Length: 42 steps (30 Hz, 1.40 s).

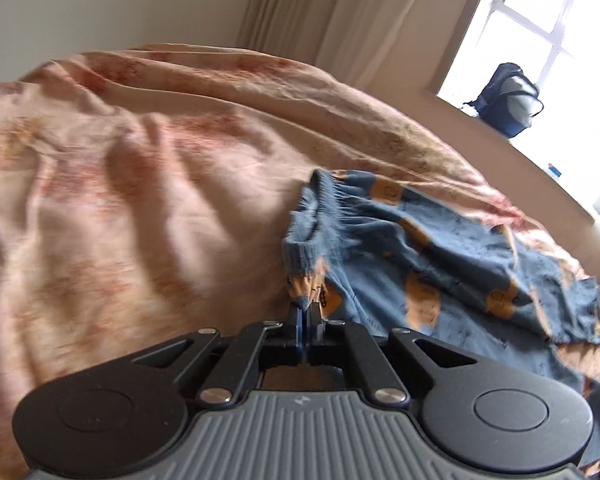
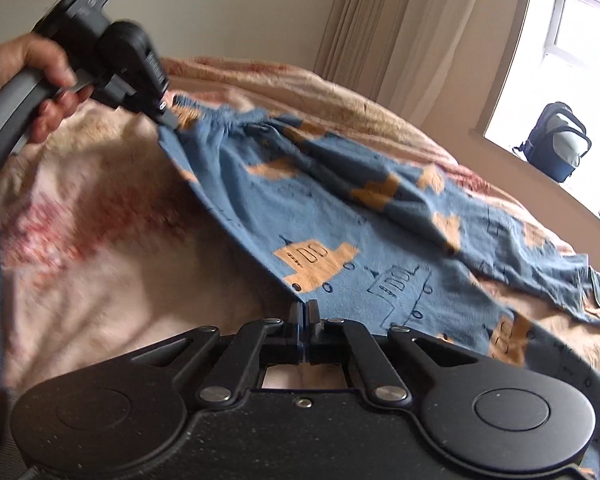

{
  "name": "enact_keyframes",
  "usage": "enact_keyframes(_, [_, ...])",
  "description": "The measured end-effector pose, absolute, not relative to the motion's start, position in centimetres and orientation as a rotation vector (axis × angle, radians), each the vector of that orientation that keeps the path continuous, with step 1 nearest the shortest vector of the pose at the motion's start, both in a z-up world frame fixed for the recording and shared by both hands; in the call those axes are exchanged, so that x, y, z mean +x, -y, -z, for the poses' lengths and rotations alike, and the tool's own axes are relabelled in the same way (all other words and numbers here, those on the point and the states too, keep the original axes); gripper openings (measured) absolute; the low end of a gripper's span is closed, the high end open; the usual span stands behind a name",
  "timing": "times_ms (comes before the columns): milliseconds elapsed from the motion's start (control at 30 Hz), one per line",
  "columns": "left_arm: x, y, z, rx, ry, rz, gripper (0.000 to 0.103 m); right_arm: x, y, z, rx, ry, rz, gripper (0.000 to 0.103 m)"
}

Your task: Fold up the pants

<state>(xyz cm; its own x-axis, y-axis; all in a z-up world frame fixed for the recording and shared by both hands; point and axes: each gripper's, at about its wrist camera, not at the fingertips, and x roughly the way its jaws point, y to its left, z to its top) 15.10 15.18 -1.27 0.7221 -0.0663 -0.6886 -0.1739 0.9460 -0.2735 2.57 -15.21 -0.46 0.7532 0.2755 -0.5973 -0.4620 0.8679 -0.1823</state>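
Soft blue pants (image 2: 340, 220) printed with orange trucks, stretched slack across a rumpled pink-and-red floral bedspread (image 2: 100, 240), mid-frame to right. Left gripper (image 1: 305, 308) clamped shut on the gathered elastic waistband corner; right gripper (image 2: 305, 306) pinched closed on the flat fabric edge at lower centre. Person's hand (image 2: 32, 76) wrapped round the left tool's grey handle, upper left. Pleated cream curtain (image 2: 400, 32) behind; dark rounded backpack (image 2: 556, 142) on the bright windowsill, right.

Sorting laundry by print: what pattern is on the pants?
Blue cotton pants with orange and outlined vehicle shapes; clearest in the right wrist view.
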Motion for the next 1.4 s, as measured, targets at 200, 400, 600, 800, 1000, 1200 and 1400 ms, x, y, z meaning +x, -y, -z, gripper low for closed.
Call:
enact_keyframes(200, [15.9, -16.9, 3.2, -0.433, -0.974, -0.068, 0.004, 1.9, 14.0, 1.4, -0.365, -0.684, -0.508, 0.000])
enact_keyframes(400, [15.0, -17.8, 0.2, -0.407, -0.885, -0.142, 0.094, 4.5, 17.0, -1.0, -0.210, -0.682, -0.505, 0.051])
enact_keyframes(600, [22.6, -15.7, -3.1, -0.117, -0.732, 0.011, 0.103, 14.2, 23.0, -2.5, -0.263, -0.668, -0.510, 0.078])
enact_keyframes(800, [35.5, -12.0, -0.9, 0.176, -0.717, 0.307, 0.103, 28.0, 26.7, -1.9, -0.269, -0.680, -0.496, 0.086])
enact_keyframes(1000, [42.1, -10.5, 2.0, 0.314, -0.868, 0.423, 0.103, 38.8, 27.8, -1.4, -0.281, -0.789, -0.549, 0.095])
enact_keyframes(1200, [43.1, -11.2, 3.4, 0.331, -0.903, 0.499, 0.102, 43.5, 27.9, 0.4, -0.321, -0.923, -0.603, 0.087])
enact_keyframes(1400, [43.6, -11.1, 3.5, 0.233, -1.017, 0.620, 0.027, 43.0, 26.7, 0.6, -0.376, -0.968, -0.679, 0.041])
